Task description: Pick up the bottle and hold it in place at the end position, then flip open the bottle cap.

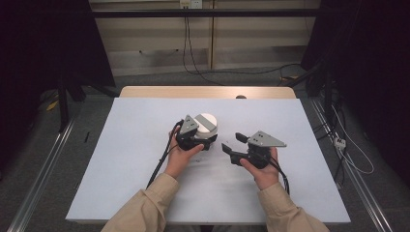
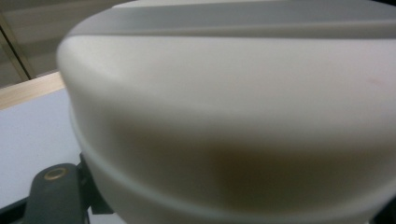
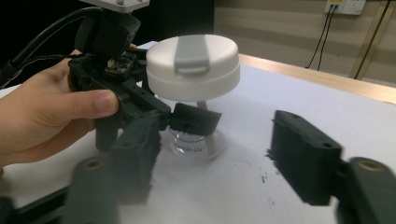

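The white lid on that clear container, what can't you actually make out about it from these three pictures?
- Left gripper view: the white lid sits so close that it is blurred and cut off by the edges.
- High view: the left gripper and its grey plate cover the container below the lid.
- Right gripper view: the left gripper's jaws hide part of the clear container, so any contents stay unclear.

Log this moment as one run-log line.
left gripper: shut on clear bottle | white lid: on | right gripper: open, apart from bottle

table (image 1: 145,145): pale mat on wood; floor (image 1: 159,77): grey | wall (image 1: 251,34): beige, socket (image 1: 190,4); sides dark
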Available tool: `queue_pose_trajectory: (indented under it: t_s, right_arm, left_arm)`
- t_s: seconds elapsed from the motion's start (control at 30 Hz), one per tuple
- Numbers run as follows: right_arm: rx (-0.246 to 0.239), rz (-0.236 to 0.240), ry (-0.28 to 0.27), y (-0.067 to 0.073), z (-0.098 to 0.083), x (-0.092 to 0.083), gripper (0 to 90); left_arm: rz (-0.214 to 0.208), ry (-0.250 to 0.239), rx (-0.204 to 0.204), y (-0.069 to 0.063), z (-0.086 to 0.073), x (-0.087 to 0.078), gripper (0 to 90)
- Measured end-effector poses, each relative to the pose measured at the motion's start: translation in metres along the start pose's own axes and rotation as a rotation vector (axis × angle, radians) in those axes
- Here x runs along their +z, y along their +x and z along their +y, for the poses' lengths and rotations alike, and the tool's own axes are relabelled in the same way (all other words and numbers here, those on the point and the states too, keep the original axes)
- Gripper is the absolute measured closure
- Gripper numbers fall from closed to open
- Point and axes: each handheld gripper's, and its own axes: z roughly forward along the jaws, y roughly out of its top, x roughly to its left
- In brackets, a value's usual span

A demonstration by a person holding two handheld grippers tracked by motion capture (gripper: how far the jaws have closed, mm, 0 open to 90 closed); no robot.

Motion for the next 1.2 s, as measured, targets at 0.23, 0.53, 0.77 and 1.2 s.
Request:
queue_pose_trajectory:
  t_s: [0.23, 0.53, 0.77, 1.2]
  right_arm:
    - [0.007, 0.022, 0.012, 0.001, 0.006, 0.009, 52.5]
    - [0.008, 0.038, 0.017, -0.001, 0.01, 0.014, 76.2]
    - [0.017, 0.058, 0.021, -0.001, 0.013, 0.019, 88.5]
    - [0.017, 0.066, 0.046, -0.002, 0.013, 0.027, 90.0]
  left_arm:
    - [-0.001, 0.003, -0.001, 0.0, 0.0, 0.0, 18.5]
    - [0.002, 0.002, -0.006, -0.001, 0.0, 0.001, 18.5]
    - [0.001, 0.006, -0.006, -0.001, 0.0, 0.001, 18.5]
    - [0.002, 0.012, -0.002, 0.0, -0.001, 0.001, 18.5]
